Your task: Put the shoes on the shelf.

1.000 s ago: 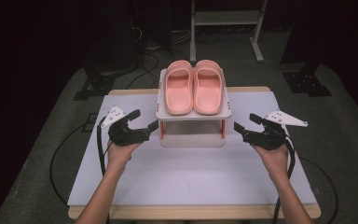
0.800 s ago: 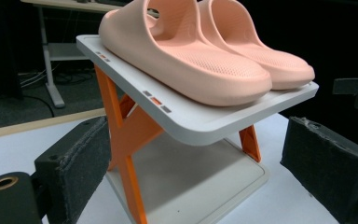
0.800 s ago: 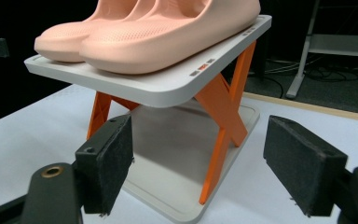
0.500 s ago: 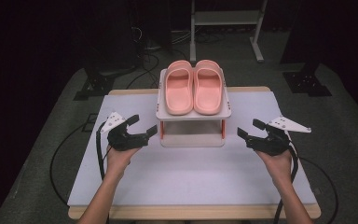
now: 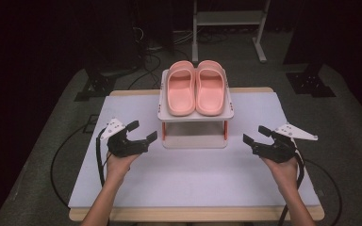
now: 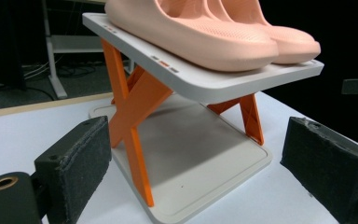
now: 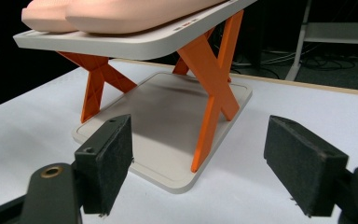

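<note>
A pair of pink slippers lies side by side on the top shelf of a small white rack with orange cross legs, at the middle of the white table. My left gripper hovers open to the left of the rack, jaws pointing at it, nothing between them. My right gripper hovers open to the right of the rack, also empty. The slippers and the rack's bare lower shelf show close up in the left gripper view; the right gripper view shows the same lower shelf from the other side.
The table is covered with a white mat and has a wooden front edge. Cables trail from both grippers off the table's sides. A white metal stand and dark equipment bases stand on the floor behind.
Both grippers have drawn back toward the near edge and slightly outward from the rack. Their jaws stay open. The slippers and rack have not moved.
</note>
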